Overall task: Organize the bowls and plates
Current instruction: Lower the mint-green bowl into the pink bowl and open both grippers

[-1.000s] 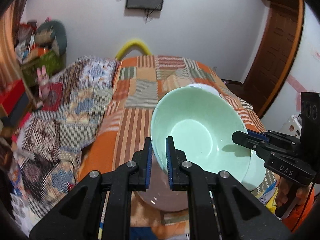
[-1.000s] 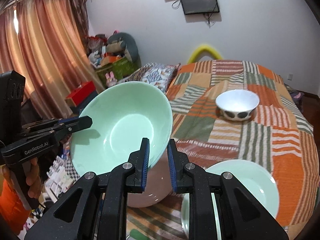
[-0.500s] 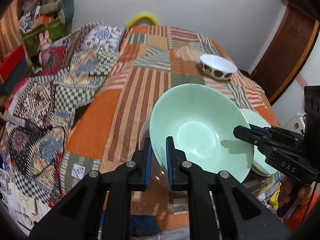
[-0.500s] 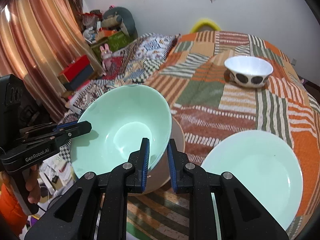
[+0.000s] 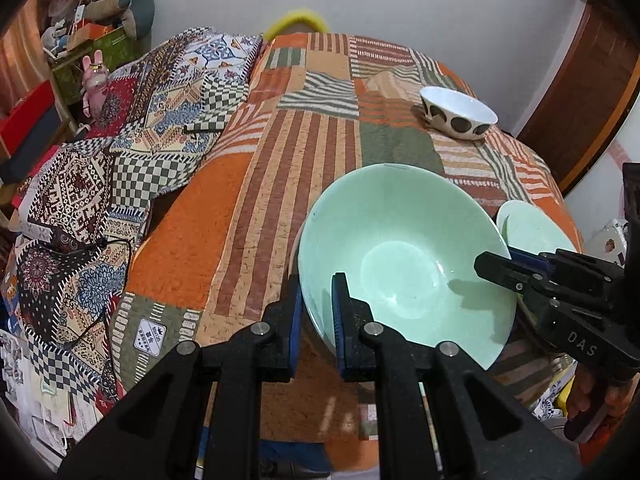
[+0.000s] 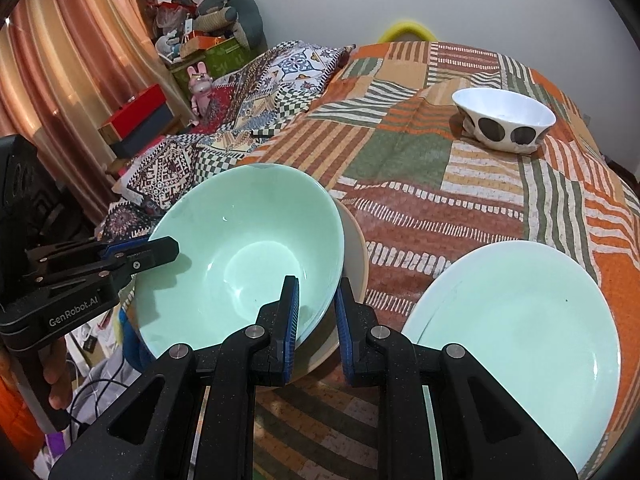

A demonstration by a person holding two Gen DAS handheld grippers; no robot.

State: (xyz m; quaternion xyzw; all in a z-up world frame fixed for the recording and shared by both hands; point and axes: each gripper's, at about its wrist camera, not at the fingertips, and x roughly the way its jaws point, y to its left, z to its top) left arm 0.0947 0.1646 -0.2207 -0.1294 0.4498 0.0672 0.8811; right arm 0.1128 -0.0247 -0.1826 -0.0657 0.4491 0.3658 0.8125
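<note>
Both grippers hold one mint green bowl (image 5: 404, 256) by opposite rims. My left gripper (image 5: 318, 304) is shut on its near-left rim; my right gripper (image 6: 316, 308) is shut on its right rim. The bowl (image 6: 244, 256) hangs low and tilted over a beige bowl (image 6: 354, 252) on the bed. A mint green plate (image 6: 520, 320) lies to the right on the bedspread; it also shows in the left wrist view (image 5: 532, 228). A white bowl with dark spots (image 6: 504, 120) stands further back, also in the left wrist view (image 5: 458, 114).
The patchwork bedspread (image 5: 320, 128) covers the bed. A patterned blanket (image 5: 120, 152) lies crumpled at the left. Boxes and toys (image 6: 200, 56) stand by the curtain. The bed's near edge drops off below the bowls.
Both grippers have lowered the green bowl towards the bed and the beige bowl. The views have tipped downward, so the white spotted bowl and green plate show more fully.
</note>
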